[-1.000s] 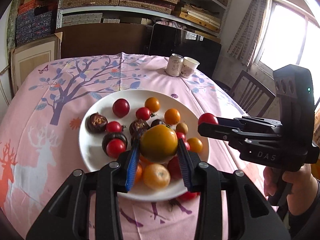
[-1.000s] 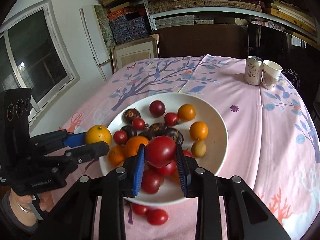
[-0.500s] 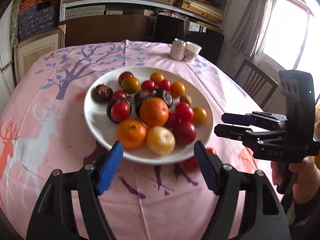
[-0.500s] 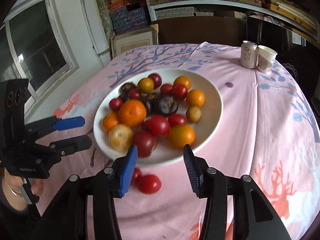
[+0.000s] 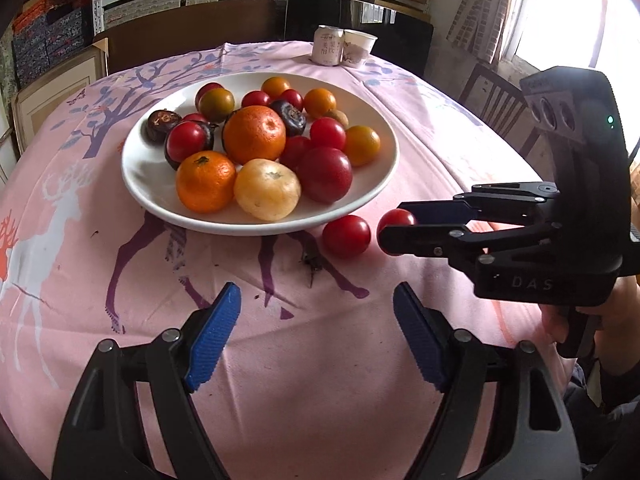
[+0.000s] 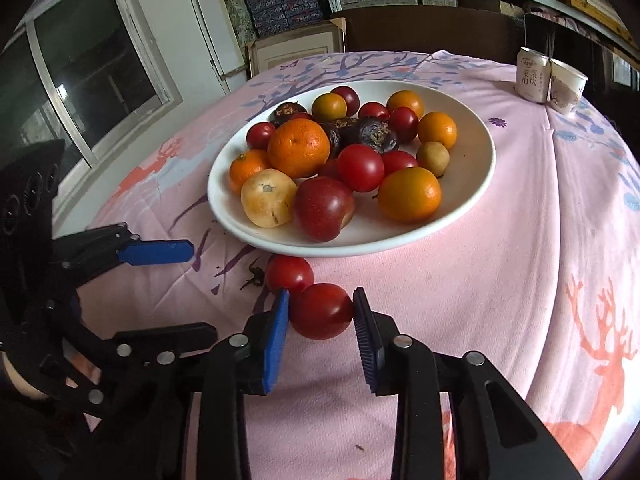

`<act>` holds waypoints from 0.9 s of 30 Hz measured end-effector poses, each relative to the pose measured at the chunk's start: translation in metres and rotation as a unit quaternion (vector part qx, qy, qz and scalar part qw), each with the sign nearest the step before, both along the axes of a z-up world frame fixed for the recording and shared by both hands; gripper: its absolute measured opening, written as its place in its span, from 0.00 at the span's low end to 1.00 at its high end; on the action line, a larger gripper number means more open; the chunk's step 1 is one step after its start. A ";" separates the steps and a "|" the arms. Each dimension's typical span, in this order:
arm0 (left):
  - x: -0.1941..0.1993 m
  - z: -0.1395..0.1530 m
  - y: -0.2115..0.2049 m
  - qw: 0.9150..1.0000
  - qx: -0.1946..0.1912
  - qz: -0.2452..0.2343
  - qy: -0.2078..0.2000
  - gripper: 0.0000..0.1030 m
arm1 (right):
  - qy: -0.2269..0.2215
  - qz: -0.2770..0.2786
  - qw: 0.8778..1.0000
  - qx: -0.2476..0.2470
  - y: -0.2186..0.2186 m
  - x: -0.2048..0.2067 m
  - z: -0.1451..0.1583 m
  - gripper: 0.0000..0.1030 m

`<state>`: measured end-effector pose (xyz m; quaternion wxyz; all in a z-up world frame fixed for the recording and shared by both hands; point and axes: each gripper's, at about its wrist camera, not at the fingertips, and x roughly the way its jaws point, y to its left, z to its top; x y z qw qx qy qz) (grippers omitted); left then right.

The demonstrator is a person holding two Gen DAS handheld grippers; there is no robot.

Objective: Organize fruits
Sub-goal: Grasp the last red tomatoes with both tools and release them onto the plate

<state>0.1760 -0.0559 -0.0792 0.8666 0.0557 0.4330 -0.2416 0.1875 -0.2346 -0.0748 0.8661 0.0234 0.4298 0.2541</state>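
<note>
Bare cloth [image 5: 312,360] between left gripper [image 5: 316,332] pads

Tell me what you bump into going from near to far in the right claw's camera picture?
Right claw closed on a red tomato → second red tomato on the cloth → white plate of fruit → can and paper cup.

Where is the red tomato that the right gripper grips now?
The red tomato lies on the tablecloth, touching another tomato by the plate's near rim.
</note>
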 end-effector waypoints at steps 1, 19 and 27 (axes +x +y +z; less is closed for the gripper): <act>0.000 0.000 -0.005 1.000 0.004 -0.001 -0.005 0.74 | -0.004 -0.006 1.000 0.014 -0.008 -0.004 0.002 0.31; 0.029 -0.014 -0.041 0.999 -0.016 0.043 0.024 0.31 | 0.008 -0.069 0.987 0.145 -0.092 -0.019 -0.012 0.32; 0.003 0.010 -0.029 0.999 -0.026 0.030 -0.026 0.31 | -0.007 -0.066 0.988 0.141 -0.090 -0.022 -0.007 0.32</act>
